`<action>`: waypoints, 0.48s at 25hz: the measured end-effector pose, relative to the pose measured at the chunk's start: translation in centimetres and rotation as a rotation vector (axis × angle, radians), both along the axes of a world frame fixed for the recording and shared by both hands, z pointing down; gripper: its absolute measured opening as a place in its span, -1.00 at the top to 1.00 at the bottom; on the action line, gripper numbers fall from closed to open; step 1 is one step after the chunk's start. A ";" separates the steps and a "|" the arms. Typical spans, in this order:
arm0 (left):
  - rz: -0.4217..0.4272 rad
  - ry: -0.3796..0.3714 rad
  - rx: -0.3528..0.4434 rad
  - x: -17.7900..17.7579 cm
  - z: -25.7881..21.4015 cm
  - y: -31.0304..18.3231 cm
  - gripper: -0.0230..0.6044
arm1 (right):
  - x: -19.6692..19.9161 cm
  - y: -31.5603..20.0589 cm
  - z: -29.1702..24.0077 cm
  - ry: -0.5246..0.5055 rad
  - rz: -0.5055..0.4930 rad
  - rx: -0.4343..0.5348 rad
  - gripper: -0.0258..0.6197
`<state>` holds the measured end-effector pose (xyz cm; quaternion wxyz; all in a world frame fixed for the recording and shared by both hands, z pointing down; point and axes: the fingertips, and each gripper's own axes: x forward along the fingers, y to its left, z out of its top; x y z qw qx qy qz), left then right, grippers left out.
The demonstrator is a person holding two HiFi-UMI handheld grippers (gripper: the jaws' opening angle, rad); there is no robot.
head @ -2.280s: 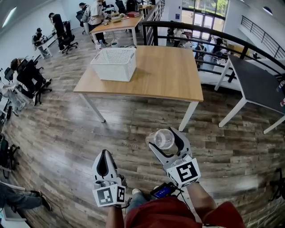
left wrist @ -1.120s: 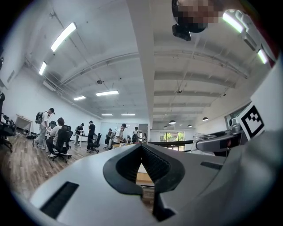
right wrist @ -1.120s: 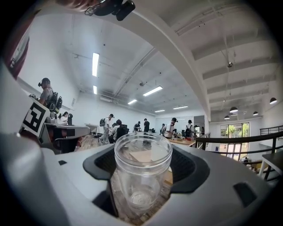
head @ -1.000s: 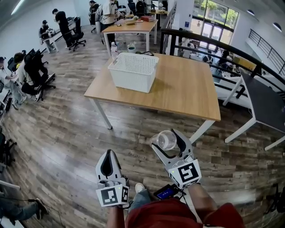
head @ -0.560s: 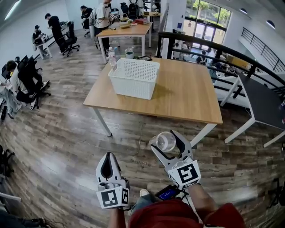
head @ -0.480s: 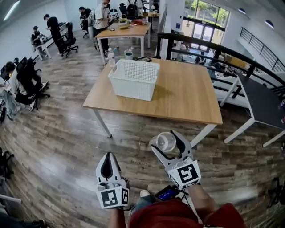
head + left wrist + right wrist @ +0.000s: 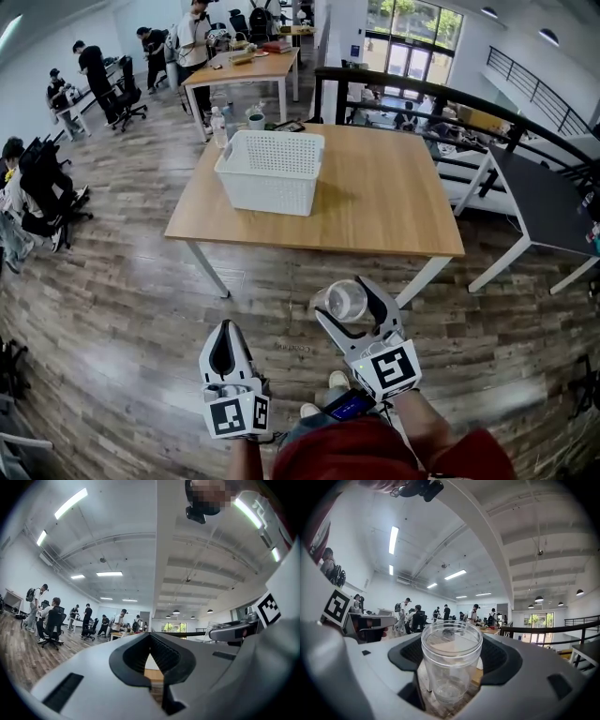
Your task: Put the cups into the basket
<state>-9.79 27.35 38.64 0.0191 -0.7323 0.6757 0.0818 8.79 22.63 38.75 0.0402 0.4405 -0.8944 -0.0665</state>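
Right gripper [image 7: 451, 663] clasps cup [image 7: 451, 645] (head view shows mostly its mouth); left gripper [image 7: 151, 639] closed

1 clear cup [image 7: 451, 663]. 1 white basket [image 7: 270, 171]. 2 claws: left claw [image 7: 223, 330], right claw [image 7: 345, 298]. 3 tabletops: wooden tabletop [image 7: 394, 202] under the basket, second wooden tabletop [image 7: 246, 67] beyond the basket, dark tabletop [image 7: 544, 192] right of the basket.
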 end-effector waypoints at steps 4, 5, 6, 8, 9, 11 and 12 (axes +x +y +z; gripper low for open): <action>0.007 -0.003 0.003 0.6 0.0 -1.5 0.93 | 0.6 -1.7 -0.1 -0.014 0.006 0.005 -0.18; 0.005 -0.001 0.005 0.7 -0.1 -1.8 0.93 | 0.7 -2.2 -0.2 -0.017 0.005 0.007 -0.18; 0.003 0.001 0.006 0.8 -0.2 -2.2 0.93 | 0.8 -2.8 -0.2 -0.019 0.002 0.008 -0.18; -0.003 -0.001 0.004 0.9 -0.3 -2.9 0.93 | 0.7 -3.9 -0.4 -0.022 -0.007 0.009 -0.18; -0.008 -0.005 0.002 0.8 -0.3 -3.4 0.93 | 0.6 -4.5 -0.4 -0.024 -0.014 0.009 -0.18; -0.021 -0.008 0.000 0.7 -0.4 -4.4 0.93 | 0.4 -5.8 -0.5 -0.025 -0.027 0.008 -0.18; -0.027 -0.008 -0.001 0.7 -0.5 -4.9 0.93 | 0.3 -6.4 -0.6 -0.024 -0.033 0.007 -0.18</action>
